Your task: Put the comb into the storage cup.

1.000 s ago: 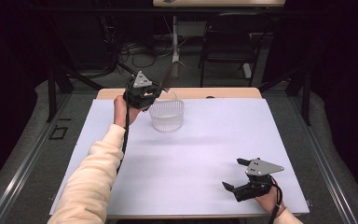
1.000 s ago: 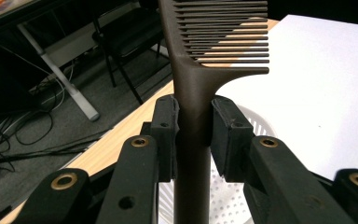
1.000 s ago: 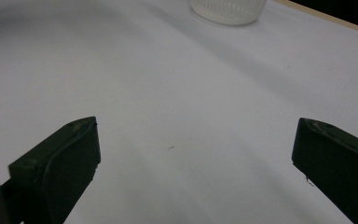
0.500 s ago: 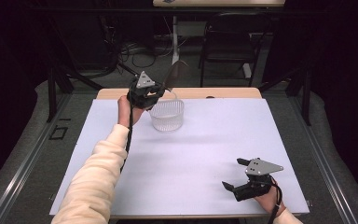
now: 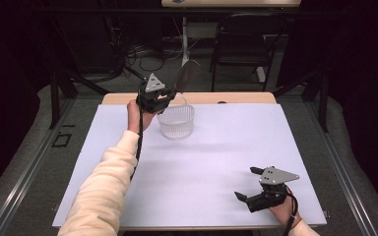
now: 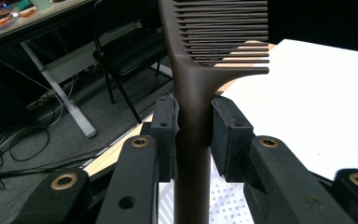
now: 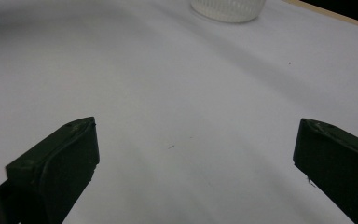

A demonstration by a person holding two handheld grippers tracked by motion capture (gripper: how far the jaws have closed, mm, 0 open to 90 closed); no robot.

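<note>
At the far left of the table point(image 5: 216, 162), the left gripper point(image 5: 163, 96) is raised above the near rim of the basket point(image 5: 176, 120), its jaws clamped on the handle of a dark comb point(image 6: 200, 70). The comb rises past the jaws, with its teeth pointing toward the white sheet. Well apart, at the near right corner, the right gripper point(image 5: 253, 184) rests low over the sheet with jaws spread wide, grasping nothing.

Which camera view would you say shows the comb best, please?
The left gripper view: the brown comb stands close up, its handle clamped between the left tongs, teeth plainly visible. The high view shows it small and blurred above the white basket.
</note>
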